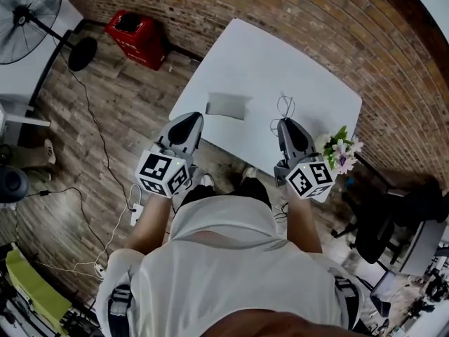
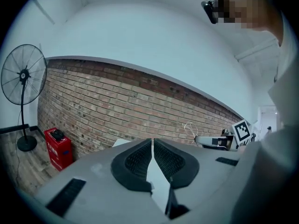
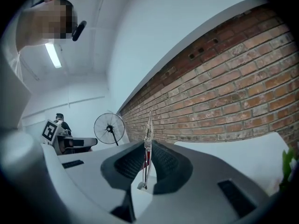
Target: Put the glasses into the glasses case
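The right gripper is clenched on the glasses. In its own view the pads press on them from both sides. There the glasses are seen edge-on, as one thin upright line that starts low between the jaws and rises past the jaw tips. So their long axis runs up and down in that view.

In the head view the thin wire frame of the glasses juts out from the right gripper, away from the person. The glasses hang over the near part of the white surface. Whether the arms are folded is too fine to tell.

The grey glasses case lies flat on the surface, to the left of the glasses and apart from them. It is just ahead of the left gripper. Its long axis runs across the head view from left to right, nearly parallel to the near edge of the surface. Whether its lid is up cannot be made out.

The left gripper is closed, its pads meeting at the tips with nothing between them.

A bunch of flowers stands beside the right gripper at the corner of the surface.
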Tool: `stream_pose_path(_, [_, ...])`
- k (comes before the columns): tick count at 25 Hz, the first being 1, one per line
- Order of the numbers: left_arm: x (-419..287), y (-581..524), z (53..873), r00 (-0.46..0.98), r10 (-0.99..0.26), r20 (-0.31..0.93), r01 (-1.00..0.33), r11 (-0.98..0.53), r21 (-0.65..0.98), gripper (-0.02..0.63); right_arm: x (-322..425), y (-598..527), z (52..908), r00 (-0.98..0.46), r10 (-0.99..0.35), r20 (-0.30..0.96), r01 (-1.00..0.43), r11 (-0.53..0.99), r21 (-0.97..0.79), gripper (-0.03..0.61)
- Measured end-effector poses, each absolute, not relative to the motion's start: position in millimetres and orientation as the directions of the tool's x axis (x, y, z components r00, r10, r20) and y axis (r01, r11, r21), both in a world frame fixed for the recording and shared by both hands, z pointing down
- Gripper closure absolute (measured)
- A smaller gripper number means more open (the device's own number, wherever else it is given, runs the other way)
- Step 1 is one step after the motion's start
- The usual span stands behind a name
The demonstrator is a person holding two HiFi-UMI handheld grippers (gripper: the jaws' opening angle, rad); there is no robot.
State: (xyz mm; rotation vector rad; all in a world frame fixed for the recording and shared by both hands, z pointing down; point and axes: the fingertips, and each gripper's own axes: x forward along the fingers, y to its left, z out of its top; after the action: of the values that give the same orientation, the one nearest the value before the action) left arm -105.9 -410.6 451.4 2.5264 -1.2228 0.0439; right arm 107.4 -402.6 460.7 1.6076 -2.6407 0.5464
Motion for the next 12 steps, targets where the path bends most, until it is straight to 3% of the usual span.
stream_pose_path(12, [-48,-466,435,0.486,-0.856,0.179,-0.869,-0.45,0.207,0.588,169,-484,455,-0.599,-0.786,0.154,-0.788,0.544,-0.29,0.485])
